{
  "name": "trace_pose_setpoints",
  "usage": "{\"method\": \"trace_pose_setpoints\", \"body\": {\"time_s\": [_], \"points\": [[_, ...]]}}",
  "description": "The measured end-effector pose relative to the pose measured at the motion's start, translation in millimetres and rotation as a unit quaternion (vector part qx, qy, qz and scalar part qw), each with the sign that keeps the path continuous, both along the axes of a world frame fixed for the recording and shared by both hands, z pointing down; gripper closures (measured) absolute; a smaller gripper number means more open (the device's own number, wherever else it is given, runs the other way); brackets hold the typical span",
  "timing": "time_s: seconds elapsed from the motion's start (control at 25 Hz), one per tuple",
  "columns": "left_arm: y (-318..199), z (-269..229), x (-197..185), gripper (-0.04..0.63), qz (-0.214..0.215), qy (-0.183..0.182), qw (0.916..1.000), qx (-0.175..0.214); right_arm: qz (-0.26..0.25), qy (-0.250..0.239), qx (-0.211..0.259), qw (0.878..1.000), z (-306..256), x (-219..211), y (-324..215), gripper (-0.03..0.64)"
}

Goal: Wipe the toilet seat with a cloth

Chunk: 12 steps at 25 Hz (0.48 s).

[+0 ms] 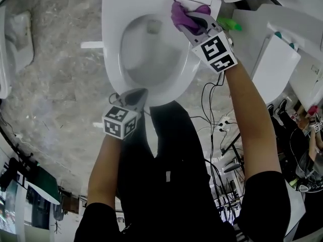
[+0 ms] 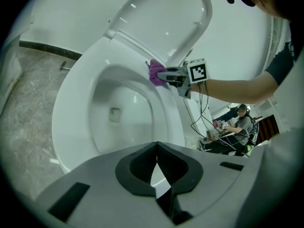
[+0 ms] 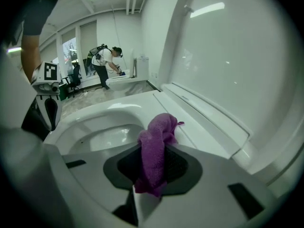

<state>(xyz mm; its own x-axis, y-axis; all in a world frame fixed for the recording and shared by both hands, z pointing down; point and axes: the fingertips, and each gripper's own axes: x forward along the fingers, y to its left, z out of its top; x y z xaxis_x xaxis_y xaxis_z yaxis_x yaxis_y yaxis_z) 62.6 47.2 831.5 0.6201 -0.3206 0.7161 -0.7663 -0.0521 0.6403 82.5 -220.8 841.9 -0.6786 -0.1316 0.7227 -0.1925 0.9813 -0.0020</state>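
Note:
A white toilet seat (image 1: 112,44) rings the bowl, with its lid (image 2: 166,23) raised behind it. My right gripper (image 1: 191,23) is shut on a purple cloth (image 1: 180,15), which presses on the seat's far right part near the hinge. In the right gripper view the purple cloth (image 3: 156,148) hangs bunched between the jaws over the seat (image 3: 190,122). My left gripper (image 1: 135,99) hovers at the near rim of the seat, shut and holding nothing. The left gripper view shows the right gripper (image 2: 164,74) with the cloth (image 2: 155,73) on the seat (image 2: 71,113).
A grey speckled floor (image 1: 55,84) surrounds the toilet. White fixtures (image 1: 275,67) and a green object (image 1: 229,24) stand to the right. Cables (image 1: 214,120) lie on the floor near my legs. Another person (image 3: 107,61) works in the background.

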Motion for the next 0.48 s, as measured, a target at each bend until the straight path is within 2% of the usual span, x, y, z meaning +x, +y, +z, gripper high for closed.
{"method": "trace_pose_setpoints", "body": {"time_s": [0.12, 0.2, 0.28, 0.36, 0.48], "points": [[-4.4, -0.4, 3.4, 0.586, 0.001, 0.004, 1.0000, 0.004, 0.043, -0.008, -0.009, 0.999, -4.3, 24.2, -13.4, 0.526], [-7.3, -1.3, 6.6, 0.586, 0.004, 0.006, 0.9999, 0.007, 0.100, -0.022, -0.021, 0.994, -6.2, 39.7, -28.1, 0.526], [-9.5, -2.5, 10.7, 0.586, 0.009, 0.007, 0.9999, 0.010, 0.179, -0.047, -0.040, 0.982, -7.2, 54.7, -42.5, 0.526], [-12.0, -3.8, 14.6, 0.586, 0.013, 0.008, 0.9998, 0.011, 0.273, -0.079, -0.061, 0.957, -7.7, 70.7, -54.6, 0.526], [-15.6, -5.4, 17.7, 0.586, 0.020, 0.011, 0.9997, 0.012, 0.395, -0.124, -0.081, 0.907, -8.1, 89.9, -61.5, 0.526]]}}
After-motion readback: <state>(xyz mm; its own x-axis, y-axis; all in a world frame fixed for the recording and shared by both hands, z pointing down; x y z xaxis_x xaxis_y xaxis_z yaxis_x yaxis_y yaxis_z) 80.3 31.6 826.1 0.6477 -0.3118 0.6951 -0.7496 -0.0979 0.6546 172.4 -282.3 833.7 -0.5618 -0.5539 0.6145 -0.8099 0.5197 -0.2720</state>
